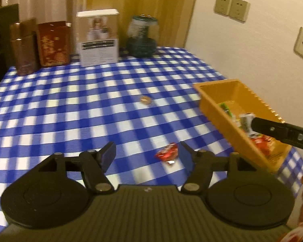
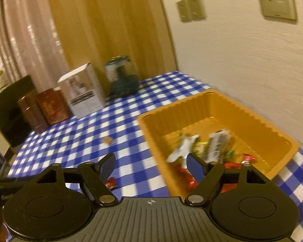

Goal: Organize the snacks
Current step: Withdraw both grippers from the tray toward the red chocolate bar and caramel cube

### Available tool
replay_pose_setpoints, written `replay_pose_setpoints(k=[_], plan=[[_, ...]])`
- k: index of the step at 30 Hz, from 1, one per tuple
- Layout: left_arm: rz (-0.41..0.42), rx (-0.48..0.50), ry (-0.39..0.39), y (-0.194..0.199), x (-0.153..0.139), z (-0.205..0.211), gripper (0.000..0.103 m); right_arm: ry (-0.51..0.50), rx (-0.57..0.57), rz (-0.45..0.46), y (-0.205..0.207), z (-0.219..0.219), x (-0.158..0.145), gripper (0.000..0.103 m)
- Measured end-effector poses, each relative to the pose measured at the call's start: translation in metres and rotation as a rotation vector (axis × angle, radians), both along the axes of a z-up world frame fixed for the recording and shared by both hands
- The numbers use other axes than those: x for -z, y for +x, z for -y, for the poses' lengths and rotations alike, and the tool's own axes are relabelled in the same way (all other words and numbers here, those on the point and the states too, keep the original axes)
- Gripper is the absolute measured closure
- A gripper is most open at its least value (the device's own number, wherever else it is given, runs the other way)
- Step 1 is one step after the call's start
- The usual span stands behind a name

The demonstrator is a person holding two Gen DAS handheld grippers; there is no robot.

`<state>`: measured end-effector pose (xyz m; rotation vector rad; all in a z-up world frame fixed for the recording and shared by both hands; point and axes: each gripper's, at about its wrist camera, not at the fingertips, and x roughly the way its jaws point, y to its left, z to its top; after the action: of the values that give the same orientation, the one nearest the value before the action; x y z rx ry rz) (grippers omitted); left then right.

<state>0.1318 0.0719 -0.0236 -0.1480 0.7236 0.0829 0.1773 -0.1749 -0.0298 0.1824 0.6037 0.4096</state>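
While both claws, left (image 1: 148, 153) and right (image 2: 149, 163), gape empty, one red snack packet (image 1: 167, 153) and one small brown snack (image 1: 145, 100) lie on the checked desk (image 1: 70, 104) beside one orange tray (image 2: 252, 125).

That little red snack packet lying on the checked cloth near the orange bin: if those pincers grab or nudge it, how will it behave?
The red snack packet looks like a small, shiny foil wrapper, so it is probably light and may crinkle rather than stay stiff. It lies flat on the checked tablecloth, so it should slide when pushed, not roll. Its glossy surface could be slippery between the pads.
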Motion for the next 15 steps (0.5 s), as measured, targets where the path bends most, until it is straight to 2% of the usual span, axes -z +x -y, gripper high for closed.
replay_pose_setpoints(k=[8,15], plan=[[-0.012,-0.049,0.055,-0.011,0.003,-0.027,0.037,-0.05,-0.131,0.003,-0.021,-0.039,0.008,0.026],[-0.005,-0.059,0.047,-0.01,0.004,-0.036,0.032,-0.093,-0.251,-0.046,-0.022,-0.071,0.028,0.026]])
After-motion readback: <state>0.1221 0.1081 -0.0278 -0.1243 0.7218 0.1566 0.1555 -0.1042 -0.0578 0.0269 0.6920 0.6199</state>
